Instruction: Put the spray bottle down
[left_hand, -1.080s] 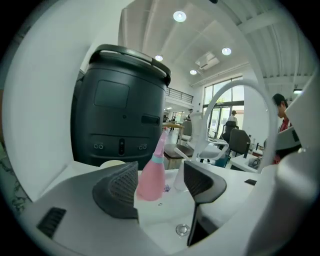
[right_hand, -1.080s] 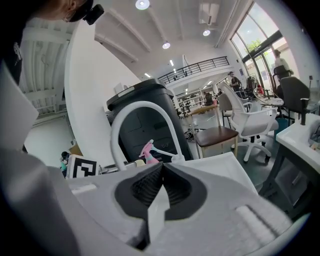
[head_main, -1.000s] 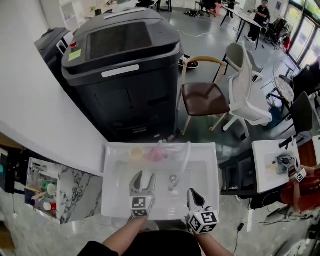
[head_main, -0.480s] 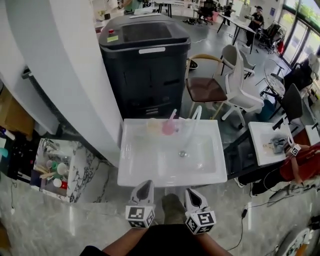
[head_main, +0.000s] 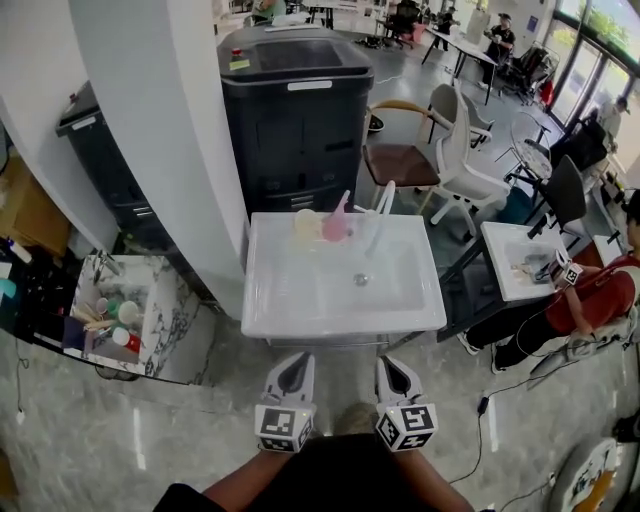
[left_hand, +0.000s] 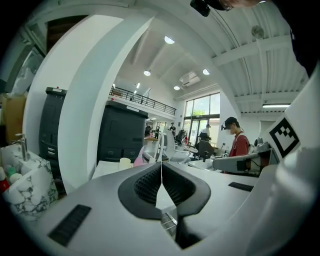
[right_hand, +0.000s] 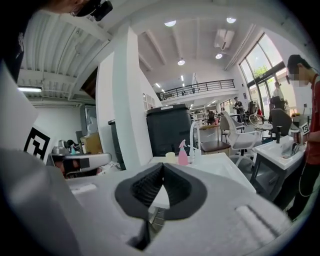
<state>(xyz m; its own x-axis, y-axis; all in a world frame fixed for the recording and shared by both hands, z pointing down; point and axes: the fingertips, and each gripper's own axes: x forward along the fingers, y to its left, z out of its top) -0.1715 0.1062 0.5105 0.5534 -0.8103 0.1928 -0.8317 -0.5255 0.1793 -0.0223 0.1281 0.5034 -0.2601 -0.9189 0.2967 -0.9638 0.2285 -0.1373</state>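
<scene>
Standing upright at the far edge of the sink (head_main: 262, 318), the spray bottle (head_main: 336, 226) is sitting straight ahead of the left gripper (head_main: 297, 372) and right gripper (head_main: 392, 372), both hanging fully closed, empty, about equally distant, short of the near edge.

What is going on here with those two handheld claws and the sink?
A person stands a little way short of a white rectangular sink, with a gripper in each hand. The left gripper and the right gripper are both shut and empty. The pink plastic spray bottle stands upright on the sink's back ledge, between a pale yellow cup and the white tap. Nothing touches it.
</scene>
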